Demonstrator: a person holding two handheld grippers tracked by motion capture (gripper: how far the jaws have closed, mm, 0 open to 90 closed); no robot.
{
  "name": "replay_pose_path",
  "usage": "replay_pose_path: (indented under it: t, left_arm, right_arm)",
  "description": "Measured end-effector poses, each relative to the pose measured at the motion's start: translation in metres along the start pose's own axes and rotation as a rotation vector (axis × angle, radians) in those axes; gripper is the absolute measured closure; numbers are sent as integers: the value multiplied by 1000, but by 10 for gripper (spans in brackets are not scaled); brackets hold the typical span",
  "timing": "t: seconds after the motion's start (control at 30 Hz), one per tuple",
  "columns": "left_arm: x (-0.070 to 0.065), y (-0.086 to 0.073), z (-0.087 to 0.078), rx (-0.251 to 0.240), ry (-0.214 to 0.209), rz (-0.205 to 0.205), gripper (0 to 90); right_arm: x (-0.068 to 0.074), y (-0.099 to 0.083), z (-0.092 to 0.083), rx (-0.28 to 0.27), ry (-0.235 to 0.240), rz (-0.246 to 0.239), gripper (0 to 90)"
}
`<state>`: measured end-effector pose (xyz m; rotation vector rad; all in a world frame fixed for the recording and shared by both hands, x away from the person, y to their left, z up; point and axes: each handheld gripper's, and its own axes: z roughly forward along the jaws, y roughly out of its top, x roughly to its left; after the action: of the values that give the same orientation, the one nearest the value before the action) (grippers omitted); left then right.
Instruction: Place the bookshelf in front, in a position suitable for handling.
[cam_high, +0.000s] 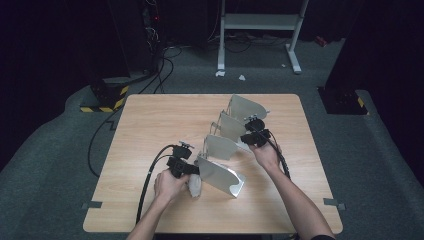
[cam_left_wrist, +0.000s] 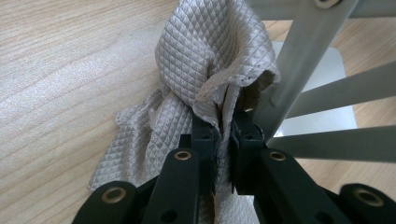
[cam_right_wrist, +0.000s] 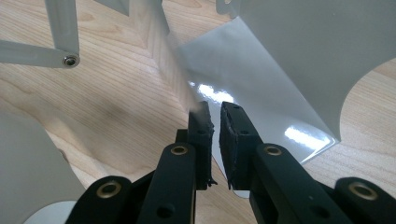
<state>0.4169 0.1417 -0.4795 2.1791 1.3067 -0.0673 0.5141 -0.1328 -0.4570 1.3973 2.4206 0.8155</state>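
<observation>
A grey metal rack (cam_high: 220, 175) of several upright divider plates runs diagonally across the wooden table (cam_high: 150, 125). My left gripper (cam_high: 192, 170) is at the rack's near end, shut on a grey quilted cloth (cam_high: 194, 186). In the left gripper view the cloth (cam_left_wrist: 201, 60) bunches up from between the gripper (cam_left_wrist: 224, 126) jaws, pressed against a slanted rack bar (cam_left_wrist: 299, 60). My right gripper (cam_high: 246, 139) is beside the rack's middle plates. In the right gripper view this gripper (cam_right_wrist: 215, 114) is shut on the thin edge of a shiny plate (cam_right_wrist: 261, 79).
More rack plates (cam_high: 244, 107) stand toward the table's far side. A riveted rack strut (cam_right_wrist: 60, 28) crosses the upper left of the right gripper view. Black cables (cam_high: 150, 175) trail from the grippers over the table. A white frame (cam_high: 260, 22) stands on the floor beyond.
</observation>
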Motion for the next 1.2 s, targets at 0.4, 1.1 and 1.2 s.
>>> replay_pose_path:
  t: [0.4, 1.1, 1.2]
  left_arm:
    - [-11, -6, 1, -2, -31, 2, 821]
    - [-6, -13, 3, -51, -87, -30, 821]
    - [-2, -12, 2, -60, -98, -38, 822]
  right_arm:
    - [8, 16, 10, 12, 13, -18, 831]
    - [4, -7, 9, -49, 78, -42, 628]
    - [-2, -35, 12, -41, 39, -44, 598]
